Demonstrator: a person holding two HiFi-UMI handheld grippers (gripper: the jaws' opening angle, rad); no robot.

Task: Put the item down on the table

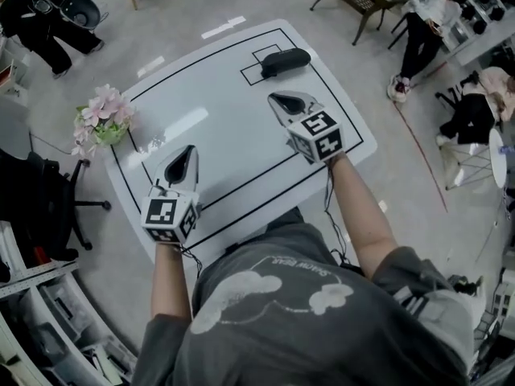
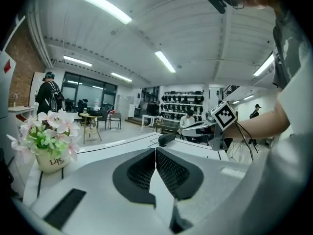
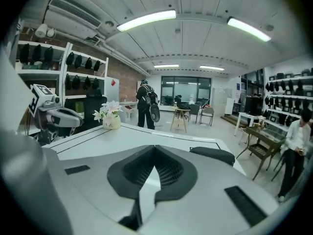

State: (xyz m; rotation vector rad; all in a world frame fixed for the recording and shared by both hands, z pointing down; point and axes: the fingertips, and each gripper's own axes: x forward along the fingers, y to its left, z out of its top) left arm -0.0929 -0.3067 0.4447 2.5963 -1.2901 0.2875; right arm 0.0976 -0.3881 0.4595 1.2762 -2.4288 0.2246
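Note:
A long black case (image 1: 285,61) lies on the white table (image 1: 217,127) inside a small marked box at the far right corner; it also shows as the black case (image 3: 213,154) and the black case (image 2: 167,138). My right gripper (image 1: 283,100) hovers over the table a little short of the case, its jaws shut with nothing between them. My left gripper (image 1: 183,158) is held over the near left part of the table, jaws shut and empty. In the gripper views the right gripper (image 3: 155,149) and the left gripper (image 2: 155,151) show their pads meeting at the tips.
A pot of pink flowers (image 1: 103,121) stands at the table's left edge. Black lines mark out a large rectangle on the tabletop. An office chair (image 1: 48,199) sits left of the table, and people sit at desks at the far right (image 1: 426,14).

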